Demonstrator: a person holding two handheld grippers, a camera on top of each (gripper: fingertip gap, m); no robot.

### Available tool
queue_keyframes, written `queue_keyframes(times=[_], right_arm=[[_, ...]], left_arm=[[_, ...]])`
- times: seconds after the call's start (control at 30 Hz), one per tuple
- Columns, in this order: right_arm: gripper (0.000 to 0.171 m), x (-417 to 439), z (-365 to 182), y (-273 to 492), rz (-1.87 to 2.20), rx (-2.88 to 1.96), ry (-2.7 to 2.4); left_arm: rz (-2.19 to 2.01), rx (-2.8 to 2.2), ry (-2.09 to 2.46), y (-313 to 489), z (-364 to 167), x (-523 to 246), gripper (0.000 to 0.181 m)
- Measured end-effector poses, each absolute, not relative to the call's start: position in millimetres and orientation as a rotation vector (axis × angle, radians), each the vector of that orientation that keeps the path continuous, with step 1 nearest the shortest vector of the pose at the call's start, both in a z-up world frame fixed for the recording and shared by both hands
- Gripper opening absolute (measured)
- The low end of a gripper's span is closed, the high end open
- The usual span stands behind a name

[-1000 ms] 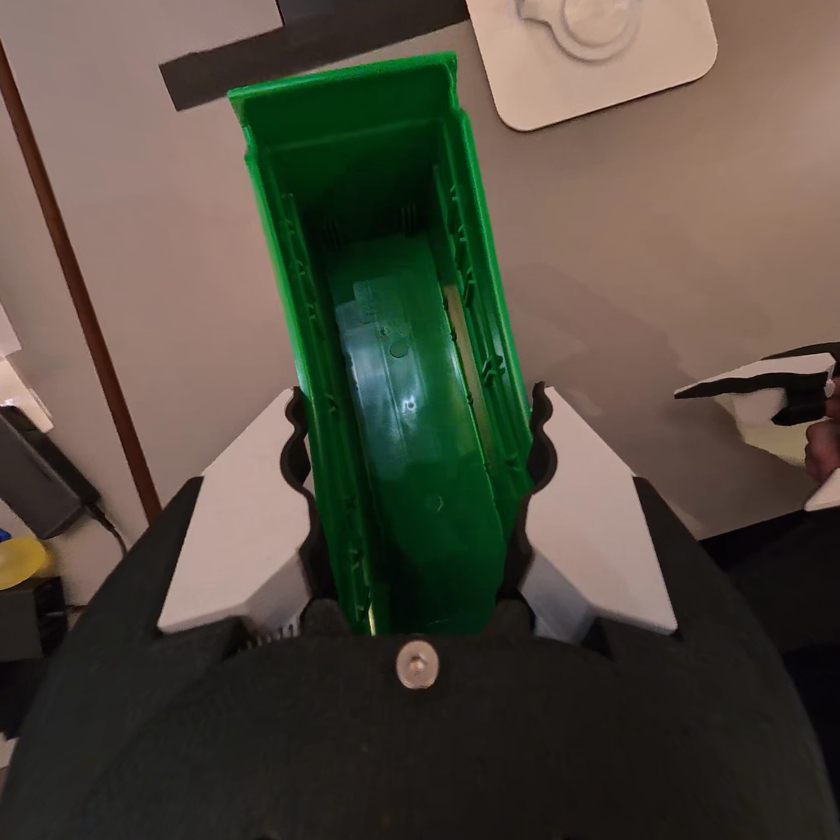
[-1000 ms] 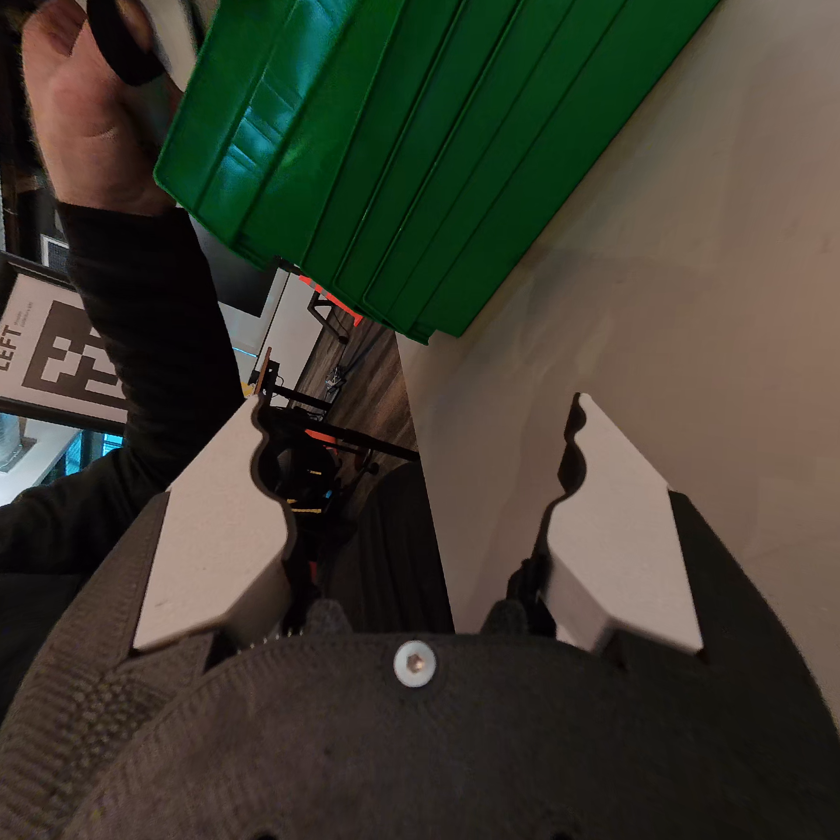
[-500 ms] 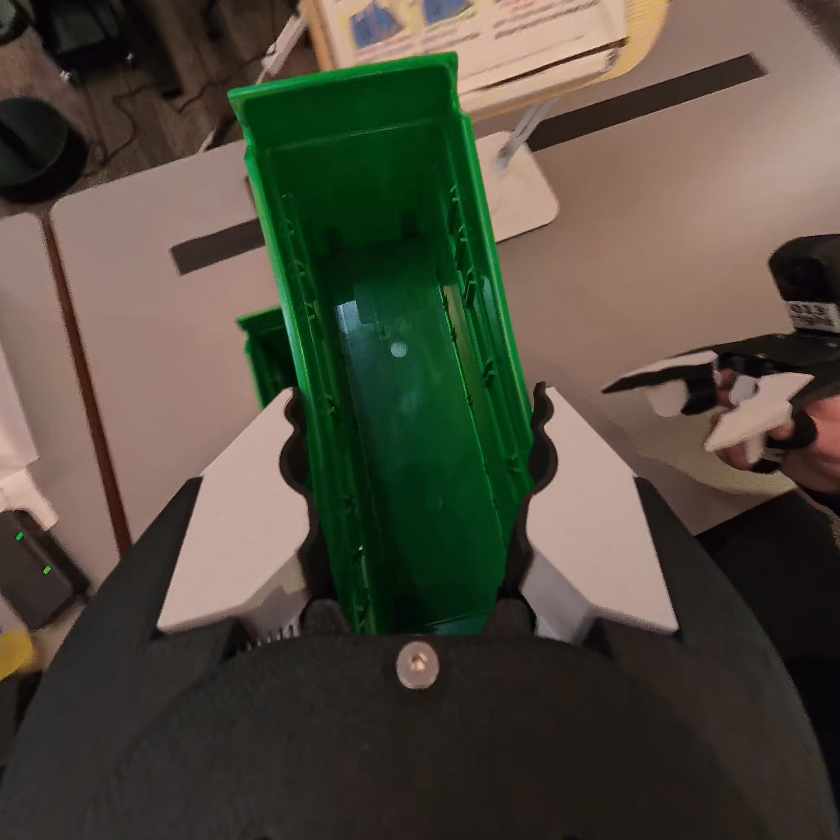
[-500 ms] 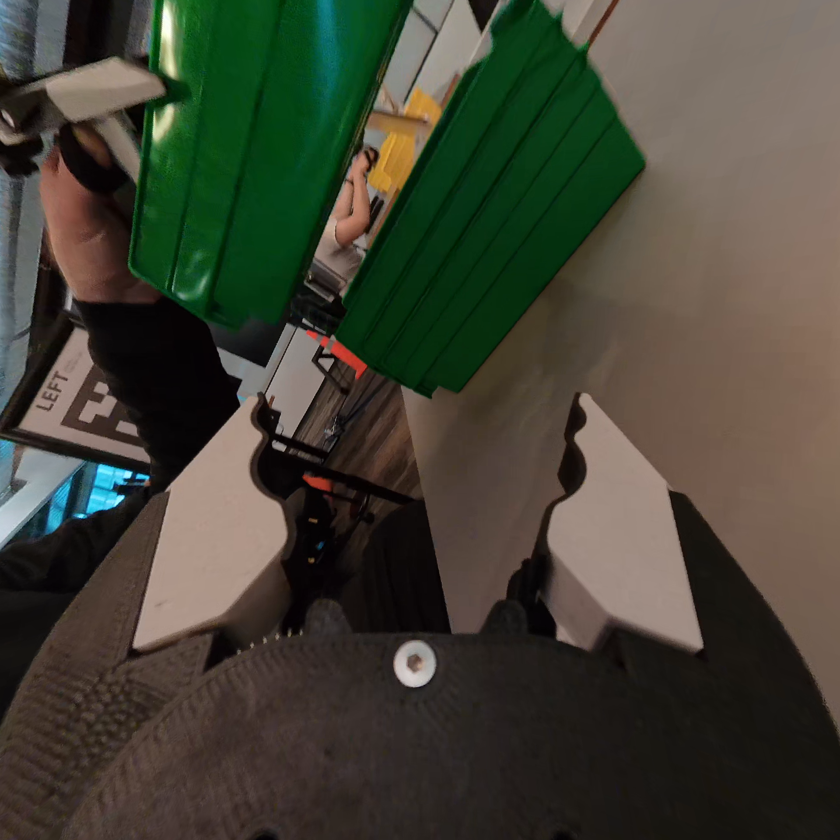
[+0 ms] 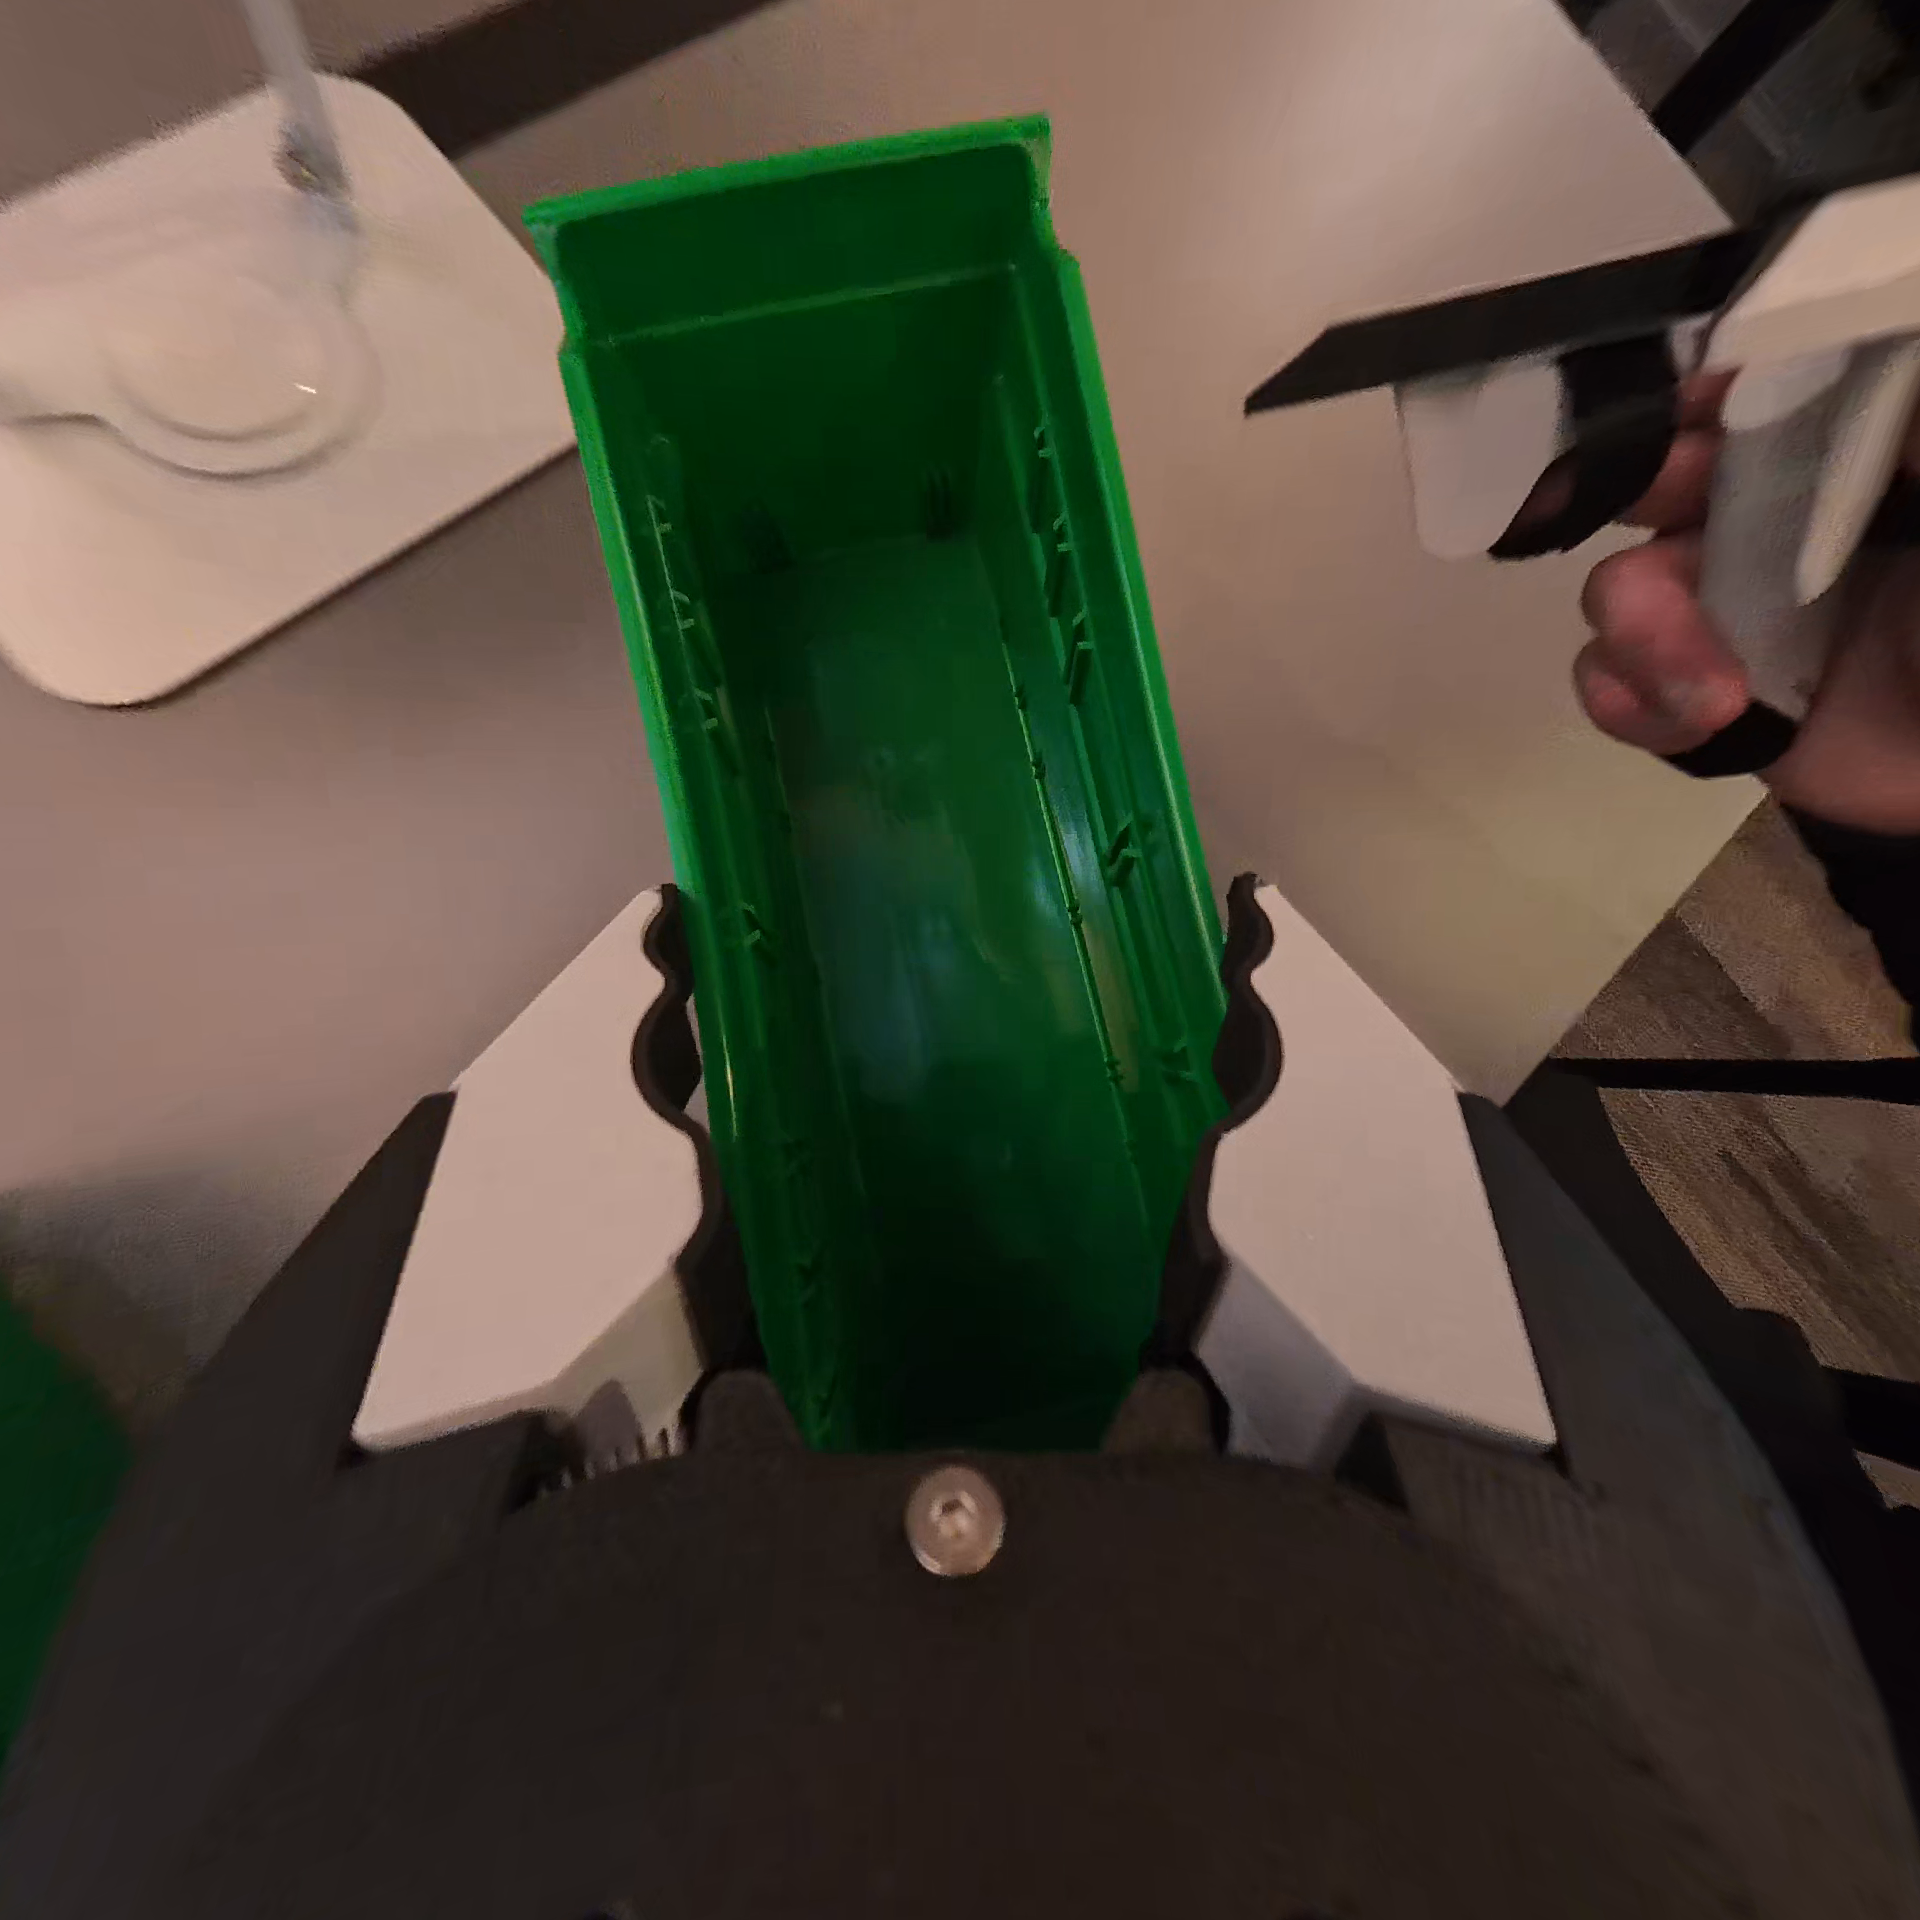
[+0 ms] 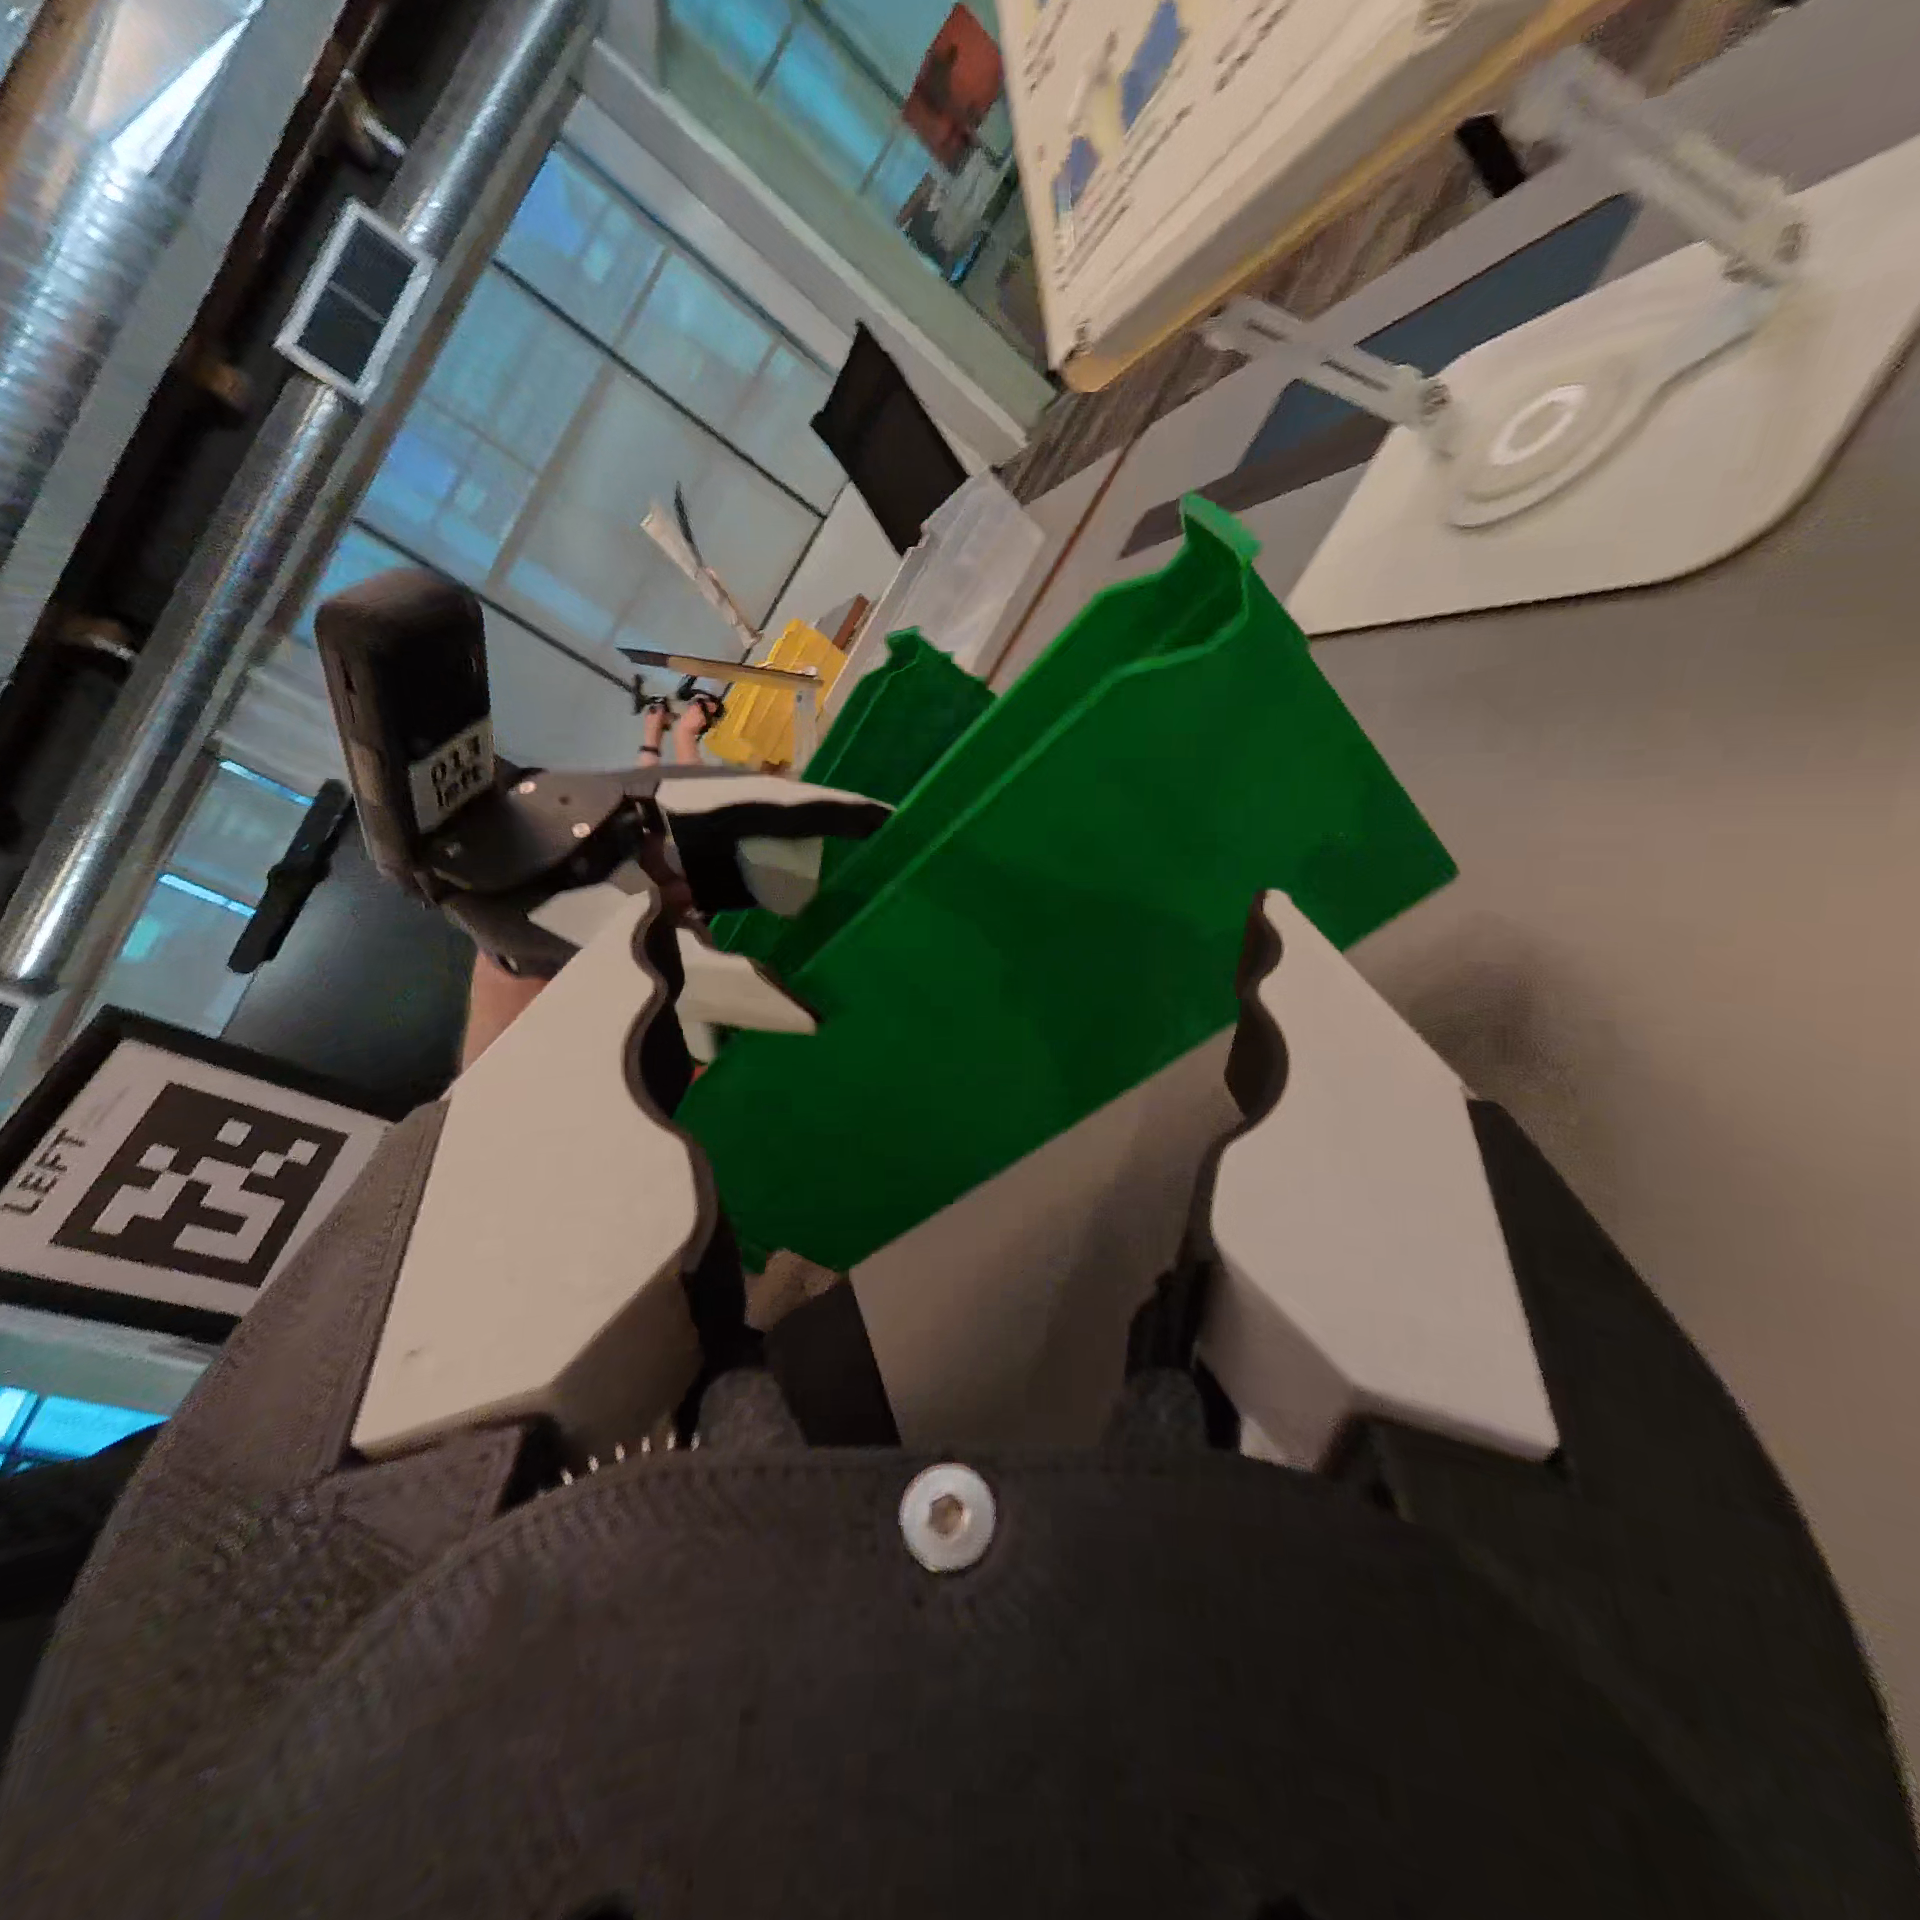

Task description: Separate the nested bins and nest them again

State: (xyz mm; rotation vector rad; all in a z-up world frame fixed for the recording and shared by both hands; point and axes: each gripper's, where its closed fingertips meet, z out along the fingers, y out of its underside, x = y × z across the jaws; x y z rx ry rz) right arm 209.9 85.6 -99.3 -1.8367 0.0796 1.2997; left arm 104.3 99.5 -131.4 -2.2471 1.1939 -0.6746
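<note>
My left gripper (image 5: 953,899) is shut on the near end of a long green bin (image 5: 831,416), one finger outside each side wall, and I look into its empty inside. In the right wrist view this bin (image 6: 1091,935) slants down over the grey table (image 6: 1662,935), with the left gripper (image 6: 821,914) clamped on its raised end. A second green bin (image 6: 914,707) lies behind it, and shows as a green blur (image 5: 31,1475) at the left edge of the left wrist view. My right gripper (image 6: 956,909) is open and empty, facing the held bin's side; it also shows in the left wrist view (image 5: 1455,416).
A white stand base (image 5: 208,416) lies on the table beyond the bins, and in the right wrist view (image 6: 1558,447) it carries a tilted board (image 6: 1195,156). The table edge (image 5: 1662,935) and wood floor lie to the right. A marker sign (image 6: 187,1174) stands at the left.
The left gripper has carried its bin away from the second bin, to the right and lower over the table. The right gripper has swung round and now faces the held bin's side.
</note>
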Motion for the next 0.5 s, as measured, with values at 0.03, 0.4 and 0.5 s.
queue_keyframes(times=[0.03, 0.4, 0.5], right_arm=[[0.105, 218.6, -105.0, 86.0, 1.282, -1.856, 0.102], [0.096, 244.5, -174.9, 81.0, 1.060, -2.192, 0.135], [0.091, 248.8, -189.5, 78.6, 0.968, -2.279, 0.132]], left_arm=[[-0.675, -2.255, 1.206, 96.6, -143.6, 114.1, 0.102], [-0.718, -2.243, 1.267, 62.9, -198.5, 185.5, 0.111], [-0.712, -2.240, 1.292, 54.1, -196.4, 191.9, 0.111]])
